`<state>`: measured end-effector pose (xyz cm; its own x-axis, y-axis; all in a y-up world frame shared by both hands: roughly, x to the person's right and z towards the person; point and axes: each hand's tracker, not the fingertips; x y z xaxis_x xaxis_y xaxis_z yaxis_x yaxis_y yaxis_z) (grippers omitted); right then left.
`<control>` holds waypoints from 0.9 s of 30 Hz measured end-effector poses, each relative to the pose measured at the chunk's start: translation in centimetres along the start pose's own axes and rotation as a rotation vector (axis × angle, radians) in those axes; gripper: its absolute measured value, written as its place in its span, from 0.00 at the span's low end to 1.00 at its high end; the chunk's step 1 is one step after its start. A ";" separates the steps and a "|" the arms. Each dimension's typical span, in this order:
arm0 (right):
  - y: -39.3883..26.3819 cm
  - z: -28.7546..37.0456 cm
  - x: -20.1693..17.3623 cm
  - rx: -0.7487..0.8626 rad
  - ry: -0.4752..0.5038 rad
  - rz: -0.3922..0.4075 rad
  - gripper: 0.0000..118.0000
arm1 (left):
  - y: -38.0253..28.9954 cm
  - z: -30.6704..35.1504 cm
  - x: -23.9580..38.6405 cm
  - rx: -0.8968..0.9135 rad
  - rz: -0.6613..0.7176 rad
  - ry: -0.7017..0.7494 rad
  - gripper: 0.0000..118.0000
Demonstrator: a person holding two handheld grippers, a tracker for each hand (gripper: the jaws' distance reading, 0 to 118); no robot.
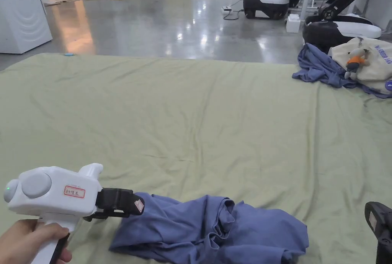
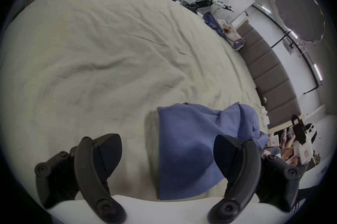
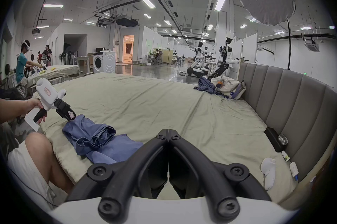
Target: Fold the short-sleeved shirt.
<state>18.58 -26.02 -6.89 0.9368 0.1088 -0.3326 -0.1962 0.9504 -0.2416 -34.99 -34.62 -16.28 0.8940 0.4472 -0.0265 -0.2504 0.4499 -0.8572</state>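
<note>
Crumpled blue shirt [image 1: 214, 230] at 6 o'clock on green bed [image 1: 199, 123], left gripper [image 2: 167, 153] jaws wide over its edge, right gripper [image 3: 168, 132] jaws closed, empty.

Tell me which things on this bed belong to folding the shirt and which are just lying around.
For the job:
- crumpled blue short-sleeved shirt at the near edge
- left gripper, jaws open, at the shirt's end
- right gripper, jaws shut, empty
- pale green bedsheet to fold on

Lying about:
- second rumpled blue garment at the far corner
- cream cloth bag with small stuffed toy
- white sock by the grey padded headboard
</note>
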 end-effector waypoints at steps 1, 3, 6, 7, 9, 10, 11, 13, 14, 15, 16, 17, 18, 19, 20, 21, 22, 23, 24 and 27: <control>0.0 0.0 -0.1 -0.001 -0.002 0.005 0.02 | 0.1 -0.2 0.2 0.002 0.001 -0.015 0.93; -0.1 -0.2 -0.1 -0.004 -0.003 0.007 0.02 | 0.2 -0.9 0.4 -0.051 0.000 -0.077 0.93; -0.2 -0.3 0.0 -0.010 0.004 0.006 0.02 | 0.3 -1.5 1.7 -0.081 -0.059 -0.055 0.93; -0.2 -0.3 0.0 -0.010 0.002 0.007 0.02 | 0.5 -1.9 1.6 -0.099 -0.059 -0.058 0.93; -0.3 -0.3 0.1 -0.009 0.002 0.005 0.02 | 0.7 -2.9 1.9 -0.152 -0.074 -0.012 0.93; -0.2 -0.4 0.1 -0.010 0.005 0.004 0.02 | 0.8 -2.9 2.1 -0.144 -0.070 -0.018 0.93; -0.2 -0.4 0.1 -0.010 0.002 0.006 0.02 | 0.9 -2.7 2.3 -0.142 -0.067 -0.017 0.93; -0.2 -0.4 0.1 -0.013 0.002 0.009 0.02 | 1.2 -2.4 2.8 -0.158 -0.065 -0.015 0.84; -0.3 -0.5 0.1 -0.014 0.002 0.008 0.02 | 1.1 -2.2 2.9 -0.155 -0.067 -0.026 0.60; -0.3 -0.5 0.2 -0.016 0.002 0.006 0.02 | 1.0 -1.7 3.0 -0.149 -0.075 -0.032 0.39; -0.3 -0.5 0.1 -0.018 0.003 0.008 0.02 | 0.9 -1.4 3.3 -0.134 -0.083 -0.033 0.24; -0.3 -0.5 0.1 -0.020 0.001 0.011 0.02 | 0.8 -1.0 3.6 -0.123 -0.081 -0.019 0.22; -0.3 -0.5 0.1 -0.021 -0.001 0.014 0.02 | 1.0 -0.8 3.1 -0.108 -0.074 -0.030 0.21; -0.4 -0.5 0.2 -0.020 -0.002 0.013 0.02 | 1.4 -0.8 2.3 -0.106 -0.051 -0.058 0.20; -0.4 -0.5 0.2 -0.021 -0.002 0.011 0.02 | 1.5 -0.6 2.3 -0.113 -0.049 -0.069 0.20; -0.4 -0.5 0.3 -0.021 -0.001 0.010 0.02 | 1.5 -0.2 2.3 -0.096 -0.052 -0.074 0.19; -0.4 -0.5 0.3 -0.022 -0.005 0.009 0.02 | 1.7 0.1 2.3 -0.086 -0.040 -0.077 0.18; -0.4 -0.5 0.4 -0.021 -0.008 0.010 0.02 | 1.3 0.8 2.7 -0.063 -0.036 -0.091 0.17; -0.4 -0.4 0.5 -0.021 -0.009 0.009 0.02 | 1.4 1.2 2.6 -0.037 -0.025 -0.115 0.17; -0.3 -0.3 0.7 -0.020 -0.014 0.003 0.02 | 2.0 2.4 1.5 0.002 0.066 -0.125 0.16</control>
<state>19.19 -26.32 -7.35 0.9401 0.1160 -0.3205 -0.2046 0.9441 -0.2584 -35.08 -31.21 -16.80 0.8225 0.5685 -0.0188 -0.3083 0.4178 -0.8546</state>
